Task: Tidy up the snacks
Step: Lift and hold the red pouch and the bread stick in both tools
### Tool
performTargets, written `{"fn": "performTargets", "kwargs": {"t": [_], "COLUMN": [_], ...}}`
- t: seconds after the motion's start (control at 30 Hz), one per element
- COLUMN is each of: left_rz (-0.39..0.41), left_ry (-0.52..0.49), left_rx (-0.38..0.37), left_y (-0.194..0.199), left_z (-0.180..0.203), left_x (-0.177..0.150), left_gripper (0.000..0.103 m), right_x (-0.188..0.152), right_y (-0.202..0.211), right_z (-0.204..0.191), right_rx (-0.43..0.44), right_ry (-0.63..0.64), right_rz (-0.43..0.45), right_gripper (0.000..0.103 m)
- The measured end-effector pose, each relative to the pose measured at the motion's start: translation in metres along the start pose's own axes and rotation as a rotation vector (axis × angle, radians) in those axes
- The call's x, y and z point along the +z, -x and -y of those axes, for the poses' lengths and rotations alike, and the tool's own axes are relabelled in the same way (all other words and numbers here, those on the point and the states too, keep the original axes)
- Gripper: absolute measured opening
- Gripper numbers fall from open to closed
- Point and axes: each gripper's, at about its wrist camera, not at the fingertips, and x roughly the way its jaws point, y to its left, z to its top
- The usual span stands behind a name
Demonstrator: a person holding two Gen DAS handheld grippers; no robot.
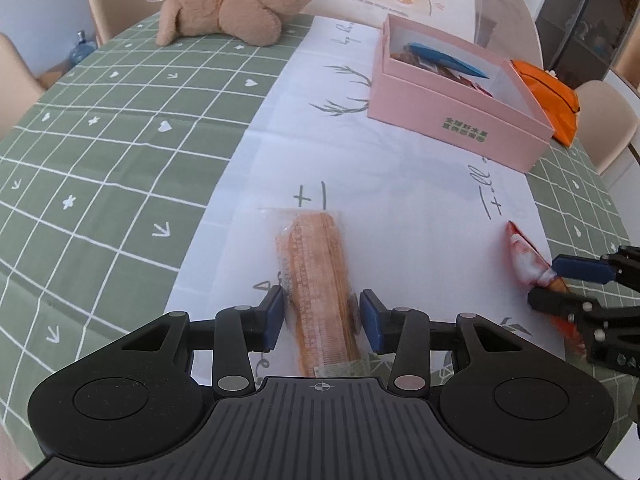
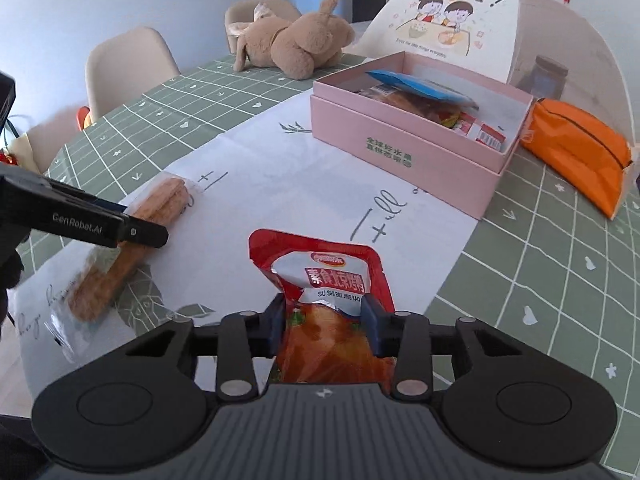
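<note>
A clear-wrapped orange wafer snack (image 1: 318, 276) lies on the white table runner, between the fingers of my left gripper (image 1: 322, 316); the pads sit at its sides, closed on it. It also shows in the right wrist view (image 2: 132, 236). My right gripper (image 2: 325, 320) is shut on a red snack pouch (image 2: 320, 280), which also shows in the left wrist view (image 1: 524, 256). An open pink box (image 1: 460, 120) (image 2: 404, 152) with several snacks inside stands further back.
A brown plush rabbit (image 1: 232, 8) lies at the far end of the green checked tablecloth (image 1: 100, 140). An orange pouch (image 2: 580, 148) lies right of the box. A domed food cover (image 2: 460, 20) stands behind it. Beige chairs (image 2: 128, 68) surround the table.
</note>
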Motion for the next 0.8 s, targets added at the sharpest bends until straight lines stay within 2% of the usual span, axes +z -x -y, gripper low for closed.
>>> {"fn": "performTargets", "kwargs": {"t": [0.03, 0.07, 0.1, 0.23, 0.33, 0.43, 0.67, 0.8], "left_rz": [0.001, 0.001, 0.002, 0.006, 0.01, 0.013, 0.024, 0.024], "left_ry": [-0.004, -0.007, -0.009, -0.011, -0.018, -0.026, -0.049, -0.056], "left_rx": [0.001, 0.001, 0.0, -0.002, 0.0, 0.003, 0.017, 0.014], "left_y": [0.0, 0.0, 0.0, 0.0, 0.0, 0.0, 0.0, 0.001], "left_z": [0.0, 0.001, 0.001, 0.0, 0.001, 0.003, 0.006, 0.006], "left_x": [0.0, 0.0, -0.001, -0.001, -0.002, -0.002, -0.004, -0.005], "left_gripper": [0.045, 0.045, 0.045, 0.045, 0.045, 0.045, 0.045, 0.045], "right_x": [0.0, 0.001, 0.001, 0.005, 0.006, 0.003, -0.002, 0.0], "right_y": [0.001, 0.001, 0.002, 0.004, -0.007, -0.021, -0.027, -0.019], "right_z": [0.001, 0.002, 0.002, 0.004, 0.01, 0.02, 0.012, 0.021], "right_rx": [0.018, 0.029, 0.037, 0.056, 0.029, 0.047, 0.02, 0.078], "right_ry": [-0.007, -0.014, -0.019, 0.003, 0.013, -0.029, 0.001, -0.053], "right_rz": [-0.002, 0.001, 0.016, 0.036, 0.001, -0.052, -0.046, -0.038], "right_gripper": [0.055, 0.069, 0.076, 0.079, 0.083, 0.085, 0.093, 0.093]}}
